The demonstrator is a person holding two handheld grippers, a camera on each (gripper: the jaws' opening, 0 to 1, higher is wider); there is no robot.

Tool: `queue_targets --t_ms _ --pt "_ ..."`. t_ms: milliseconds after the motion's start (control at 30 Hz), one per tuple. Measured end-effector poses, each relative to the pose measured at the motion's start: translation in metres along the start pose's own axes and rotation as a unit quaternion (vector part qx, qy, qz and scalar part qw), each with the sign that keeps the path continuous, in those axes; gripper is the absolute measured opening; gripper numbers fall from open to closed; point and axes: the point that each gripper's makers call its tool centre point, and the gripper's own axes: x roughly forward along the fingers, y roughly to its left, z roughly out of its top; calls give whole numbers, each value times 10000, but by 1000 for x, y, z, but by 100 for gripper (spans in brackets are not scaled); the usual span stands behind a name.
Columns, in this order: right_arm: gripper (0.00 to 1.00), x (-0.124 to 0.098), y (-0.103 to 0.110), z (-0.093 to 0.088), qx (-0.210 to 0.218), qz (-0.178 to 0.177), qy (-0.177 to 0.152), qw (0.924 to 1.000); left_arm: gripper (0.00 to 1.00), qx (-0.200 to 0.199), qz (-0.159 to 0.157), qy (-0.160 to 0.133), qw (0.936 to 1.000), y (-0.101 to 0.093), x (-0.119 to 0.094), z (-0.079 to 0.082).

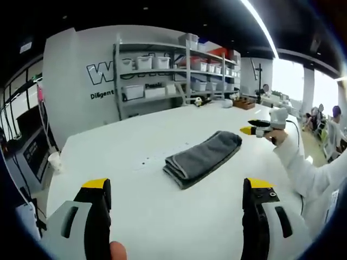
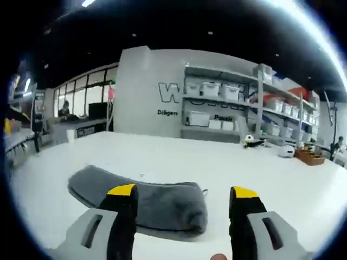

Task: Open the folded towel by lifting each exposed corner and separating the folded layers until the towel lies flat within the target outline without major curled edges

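Across the left gripper view I see my left gripper raised above the white table, its yellow-tipped jaws spread wide with nothing between them. Beyond the jaws the grey towel lies folded on the tabletop, a long thick bundle running diagonally, its layered end turned toward me. To the right of the towel my right gripper comes in, held by a hand with a white sleeve; it sits near the towel's far end but apart from it, and I cannot tell from this angle how its jaws stand. A paper cup stands at the table's left edge, and grey shelving with white bins lines the back wall. Turning to the right gripper view, my right gripper shows its jaws parted wide and gripping nothing. The towel lies just beyond them, partly behind the left jaw, still folded. Farther back a wooden tray sits on the table.
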Motion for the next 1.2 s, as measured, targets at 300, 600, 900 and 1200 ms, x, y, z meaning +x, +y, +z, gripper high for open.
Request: queue_targets --t_ms 300,600,900,1200 --pt "98 -17 83 -6 -2 1381 702 9879 100 13 28 38 10000 2 1 0" --pt "99 -25 122 -11 -314 1800 937 9787 100 13 31 41 10000 4 1 1" --pt "96 -9 156 -21 -1442 1795 944 9685 100 13 5 14 10000 3 0 1" --pt "78 53 212 -38 -2937 1883 478 9359 100 4 -8 -13 10000 -1 -2 -2"
